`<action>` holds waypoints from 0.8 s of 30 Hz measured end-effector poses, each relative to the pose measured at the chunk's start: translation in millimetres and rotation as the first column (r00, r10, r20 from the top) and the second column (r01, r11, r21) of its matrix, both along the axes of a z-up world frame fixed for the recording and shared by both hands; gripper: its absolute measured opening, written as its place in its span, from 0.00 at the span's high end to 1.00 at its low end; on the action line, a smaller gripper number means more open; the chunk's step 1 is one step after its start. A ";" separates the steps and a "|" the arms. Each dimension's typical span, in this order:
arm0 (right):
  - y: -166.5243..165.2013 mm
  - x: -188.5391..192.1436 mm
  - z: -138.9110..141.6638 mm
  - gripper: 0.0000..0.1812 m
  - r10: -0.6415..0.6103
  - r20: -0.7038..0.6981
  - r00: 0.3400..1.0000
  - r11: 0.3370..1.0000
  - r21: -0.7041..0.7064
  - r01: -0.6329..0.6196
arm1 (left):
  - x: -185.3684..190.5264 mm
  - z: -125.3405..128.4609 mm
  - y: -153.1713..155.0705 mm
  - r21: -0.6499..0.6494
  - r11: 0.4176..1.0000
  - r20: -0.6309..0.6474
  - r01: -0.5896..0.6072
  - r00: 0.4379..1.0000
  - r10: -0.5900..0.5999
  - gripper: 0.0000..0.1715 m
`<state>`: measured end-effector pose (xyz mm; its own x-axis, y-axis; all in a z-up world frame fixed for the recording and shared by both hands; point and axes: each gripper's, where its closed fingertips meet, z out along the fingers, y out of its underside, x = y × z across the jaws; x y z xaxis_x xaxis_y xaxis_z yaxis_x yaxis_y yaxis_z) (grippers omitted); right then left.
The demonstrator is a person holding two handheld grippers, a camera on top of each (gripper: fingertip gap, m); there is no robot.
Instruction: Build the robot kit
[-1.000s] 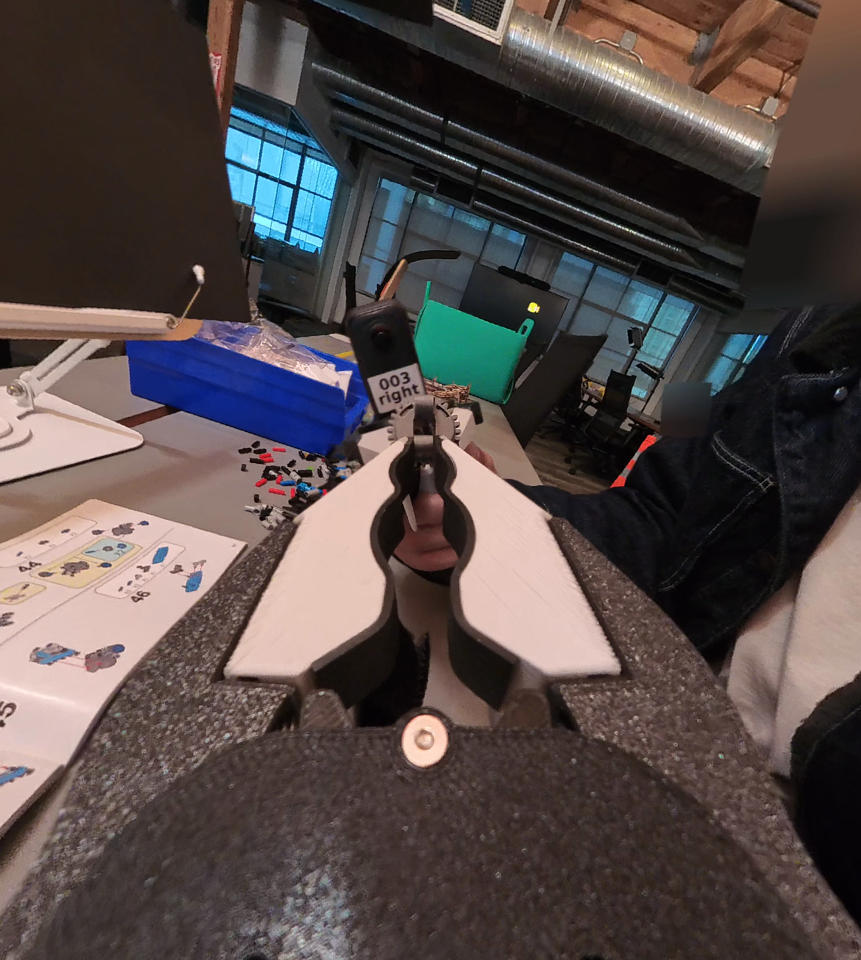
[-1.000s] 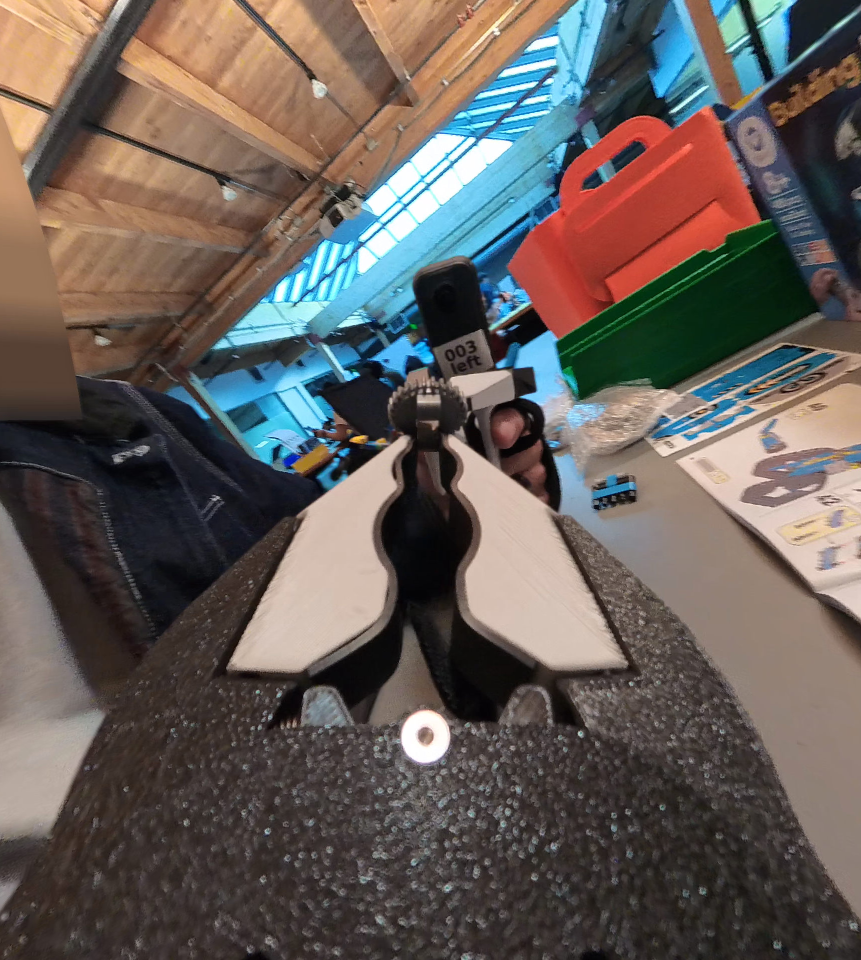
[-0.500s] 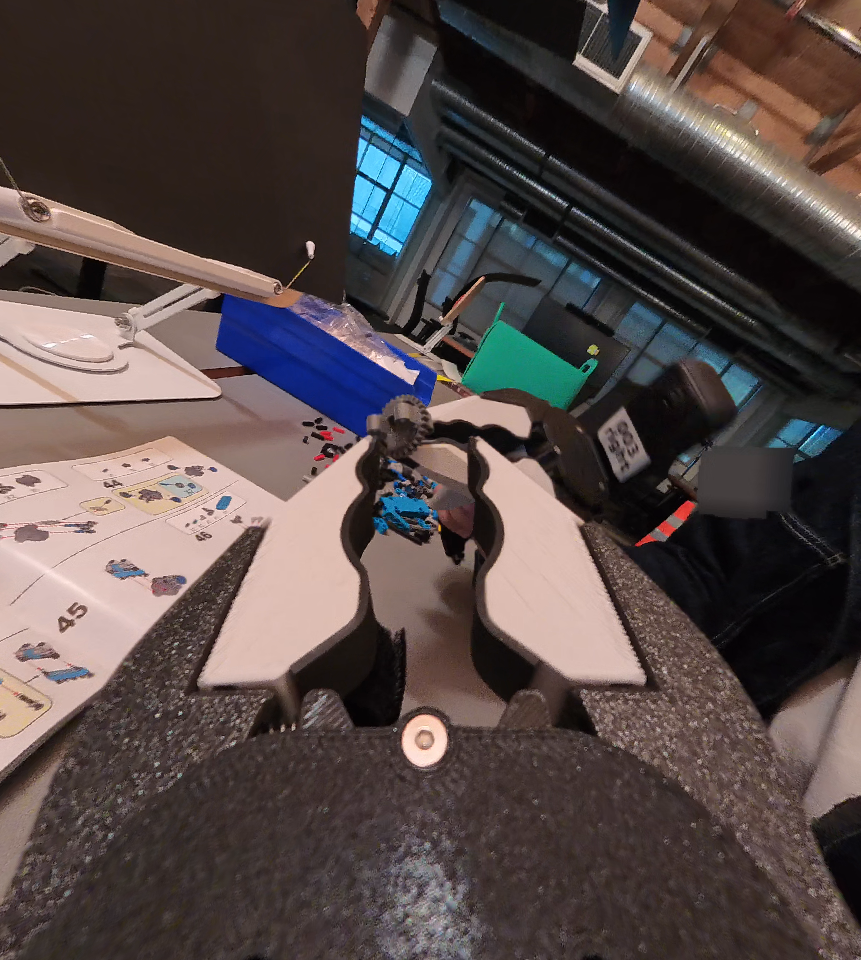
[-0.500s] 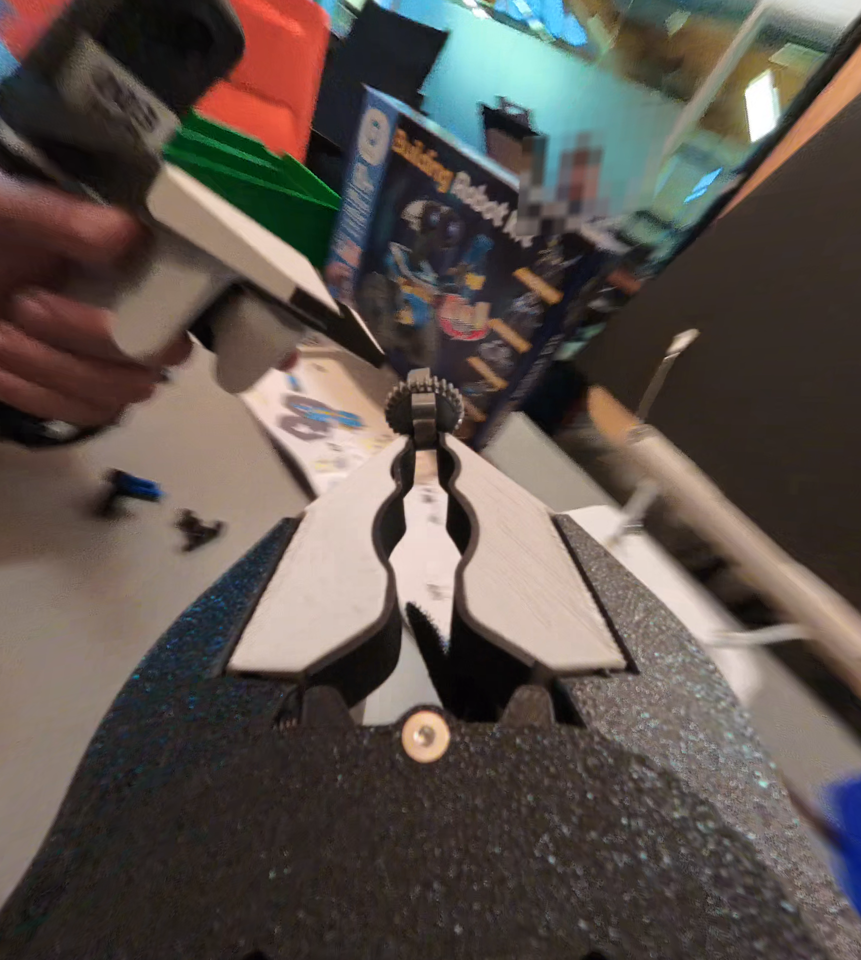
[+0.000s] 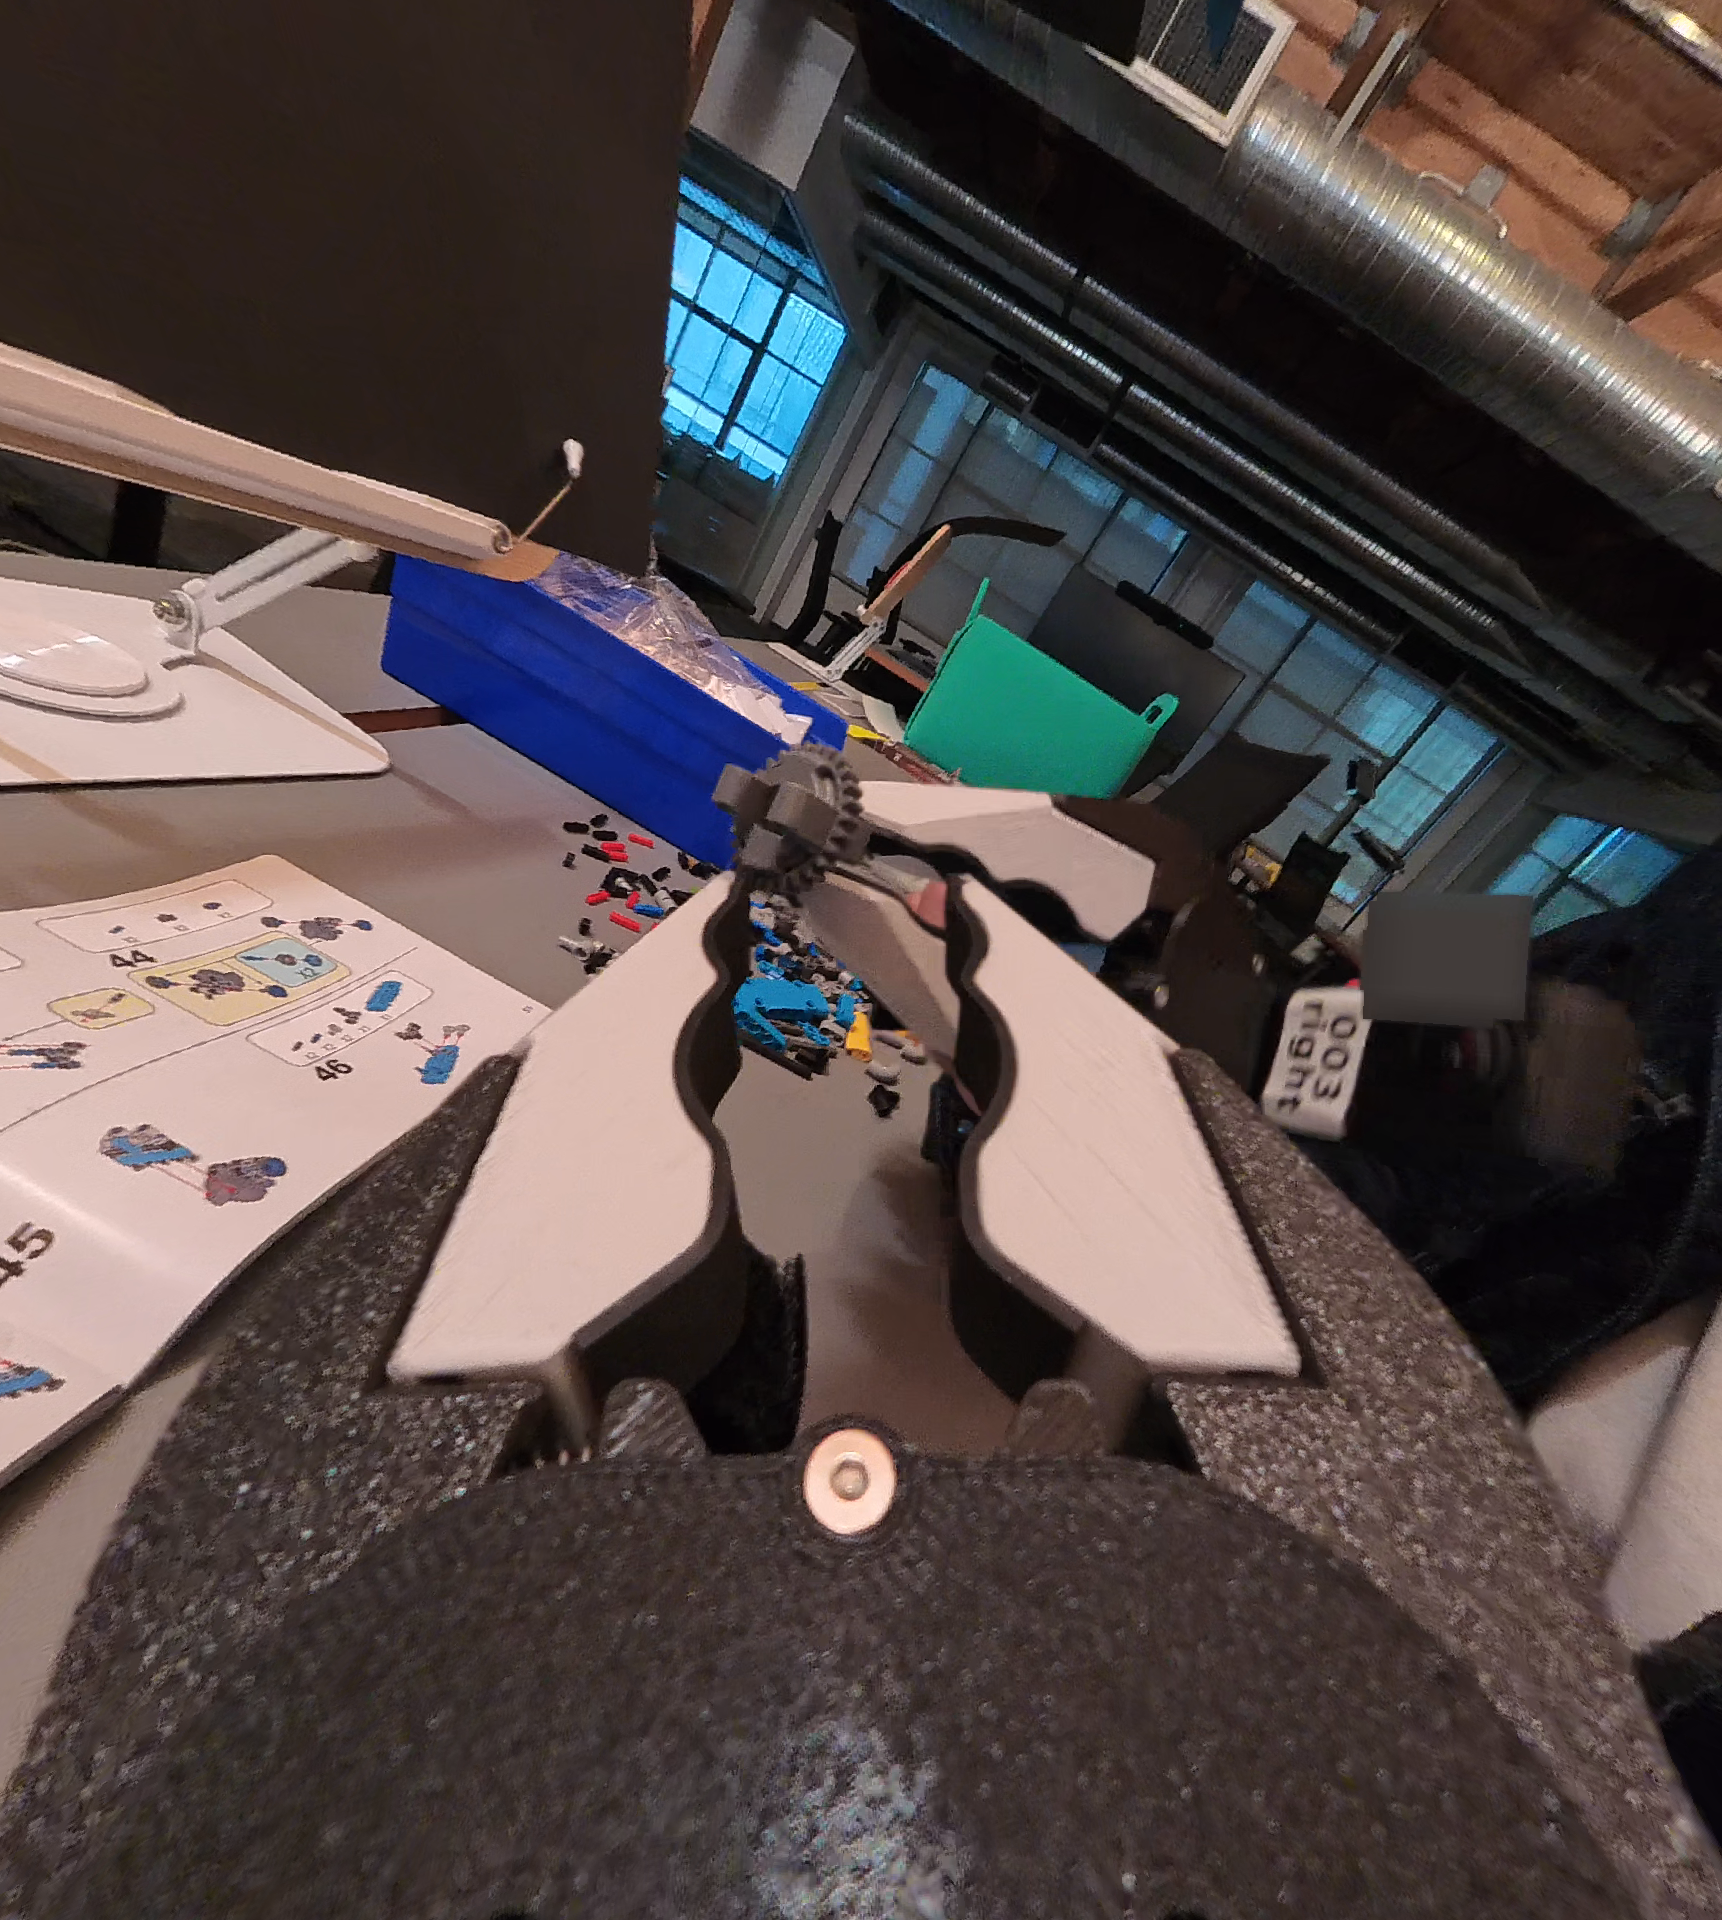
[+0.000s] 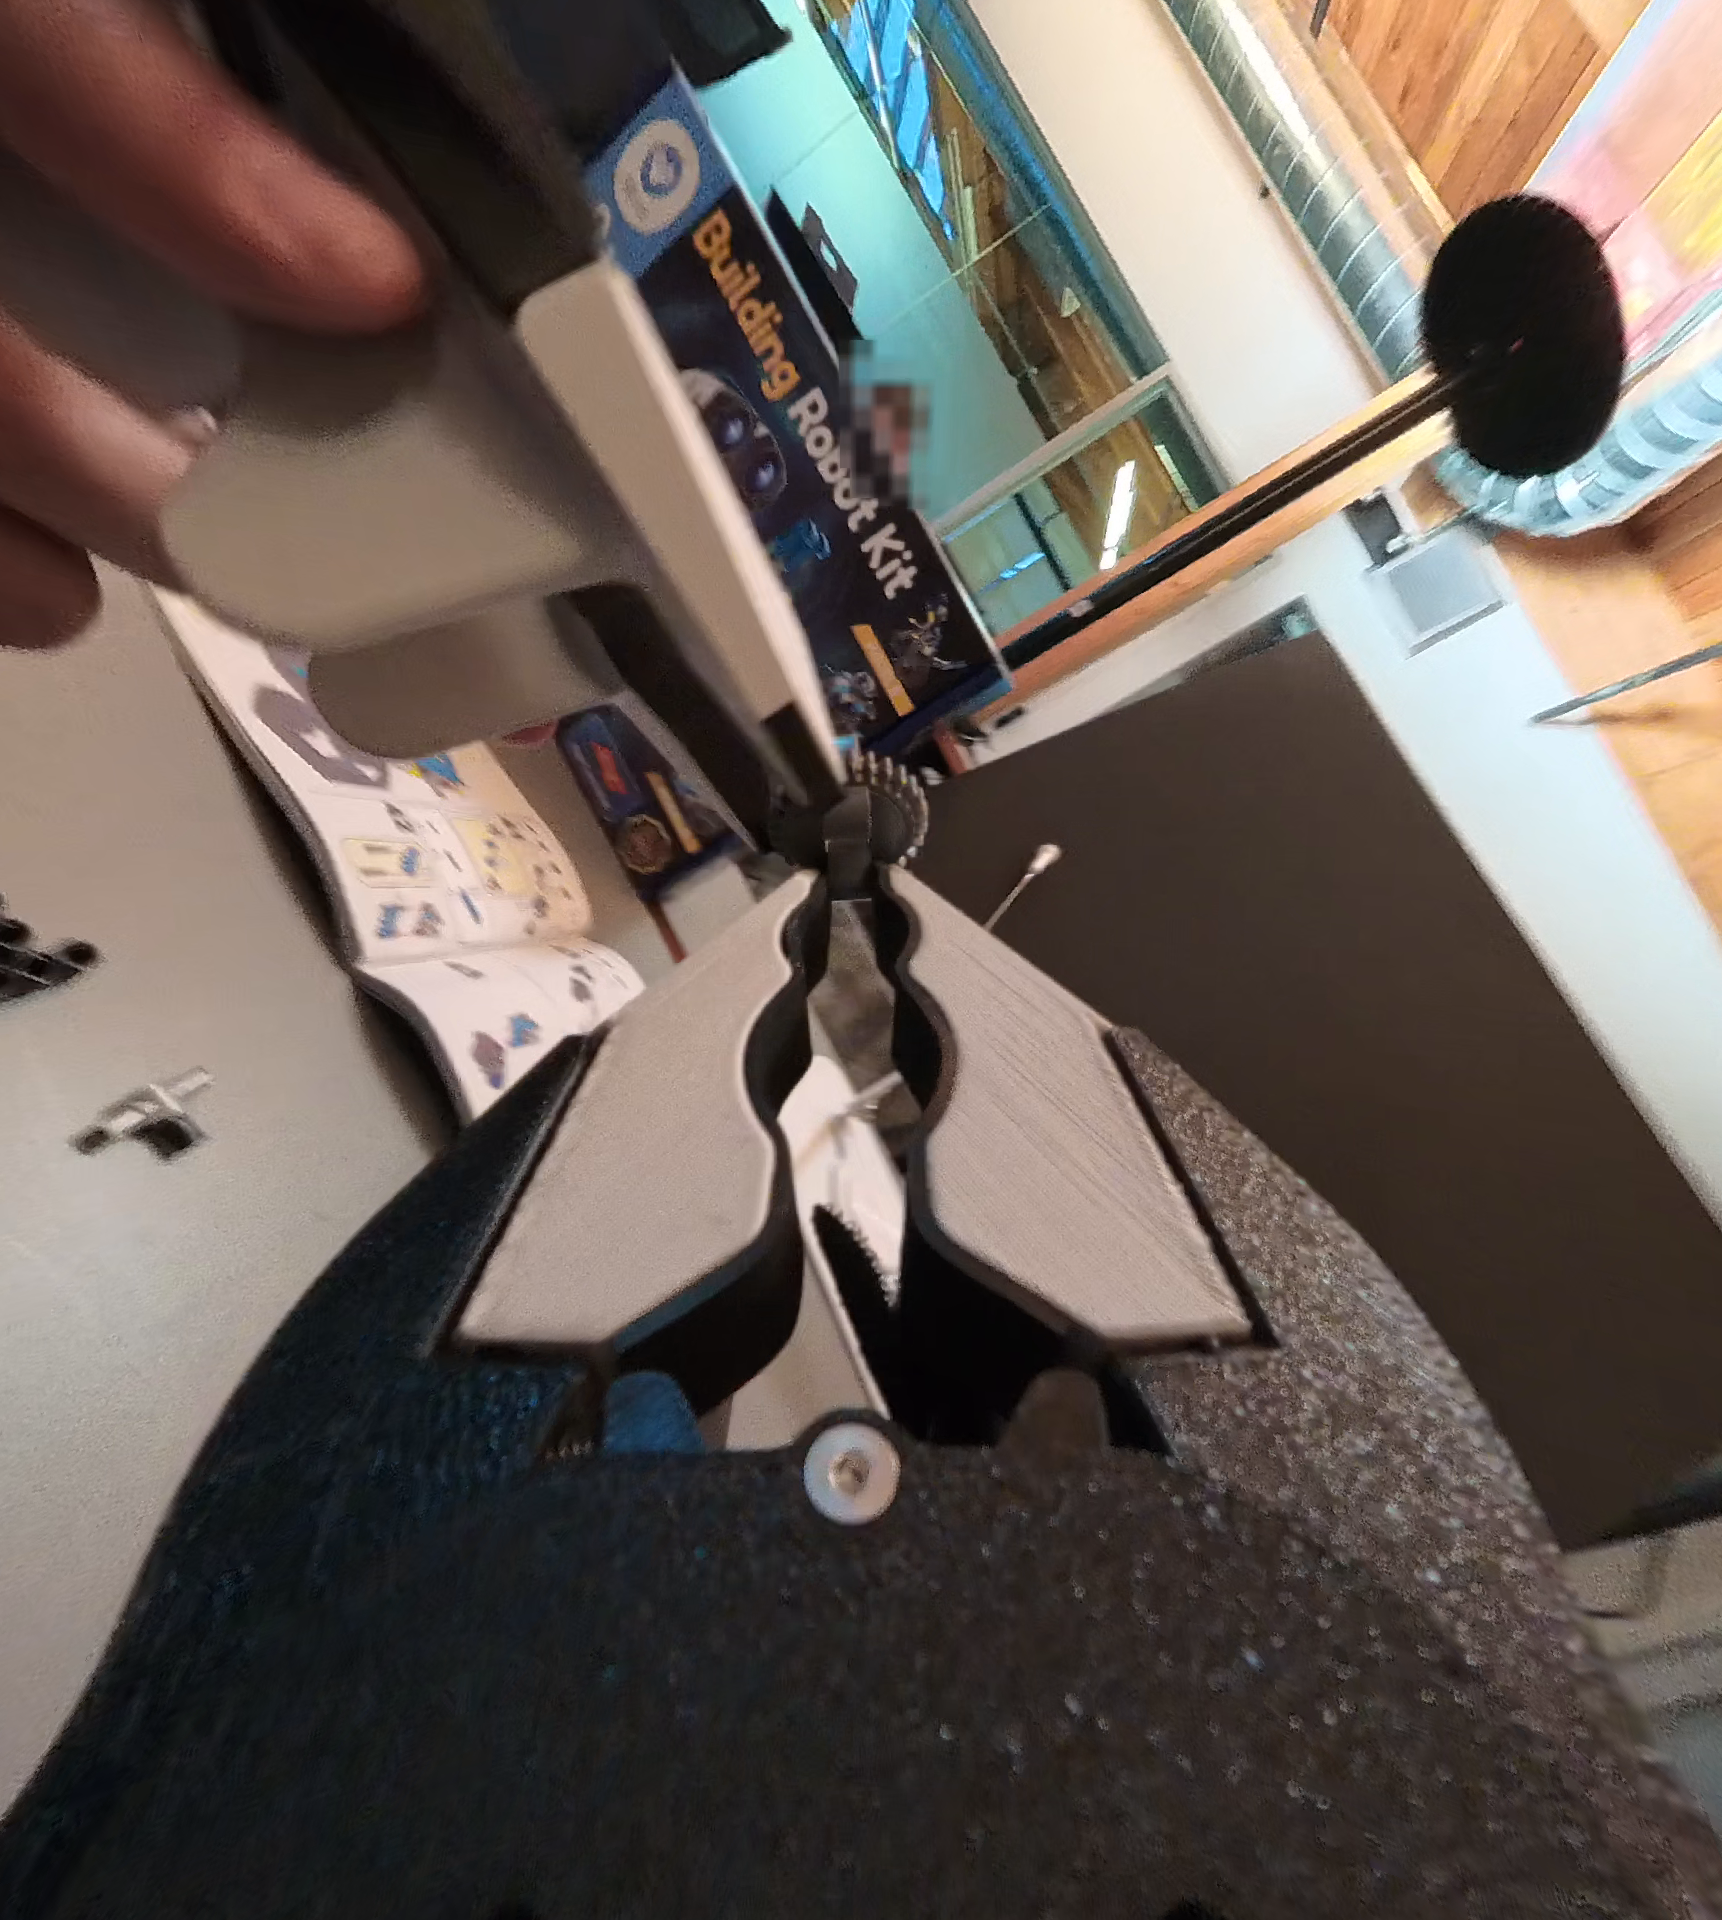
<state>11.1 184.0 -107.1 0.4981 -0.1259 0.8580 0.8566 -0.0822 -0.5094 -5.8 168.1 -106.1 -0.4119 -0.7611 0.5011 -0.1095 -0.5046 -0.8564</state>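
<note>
The right gripper (image 6: pixel 849 883) pinches the small dark-grey plastic toothed gear (image 6: pixel 878 816); the left gripper (image 5: pixel 836 914), jaws apart beside it, could knock it loose.

- A workshop or maker space in a converted industrial loft.
- Overhead: wooden beams (image 5: pixel 1709 197), a silver duct (image 5: pixel 1459 260), black pipes (image 5: pixel 1148 343).
- Tall gridded factory windows (image 5: pixel 748 353).
- A grey table (image 5: pixel 369 831) with loose small parts (image 5: pixel 628 894), open instruction sheets (image 5: pixel 161 1060), a blue bin (image 5: pixel 576 707), a green bin (image 5: pixel 1023 717).
- A robot kit box (image 6: pixel 805 468) and a lamp arm (image 5: pixel 213 457) beside the table.
</note>
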 end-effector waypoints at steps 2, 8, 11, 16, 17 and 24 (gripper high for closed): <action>1.5 -1.4 -0.5 0.96 -0.048 0.109 0.993 0.999 0.022 0.046 | 0.0 0.6 3.2 -0.036 0.999 -0.008 0.002 1.000 -0.003 0.78; 3.4 -1.9 -8.9 0.96 0.015 -0.190 0.982 0.999 -0.040 -0.023 | 1.6 -5.6 4.4 0.020 1.000 -0.032 -0.019 0.999 0.020 0.79; 3.9 3.2 -15.6 0.96 0.057 -0.413 0.909 0.990 -0.092 -0.103 | 2.0 -9.6 2.3 0.088 0.996 -0.042 -0.028 0.999 0.032 0.80; 8.0 8.2 -32.0 0.96 -0.005 -0.267 0.964 0.986 -0.162 -0.040 | -1.8 0.2 0.0 0.086 0.996 -0.003 -0.022 1.000 0.022 0.88; 8.3 5.2 -32.5 0.96 0.002 -0.263 0.965 0.986 -0.161 -0.046 | -1.4 -0.5 1.9 0.097 0.995 -0.006 -0.036 0.999 0.037 0.88; 8.8 8.3 -34.9 0.96 -0.019 -0.250 0.968 0.983 -0.182 -0.028 | 0.5 -5.1 16.4 0.167 0.977 -0.021 -0.129 0.991 0.134 0.88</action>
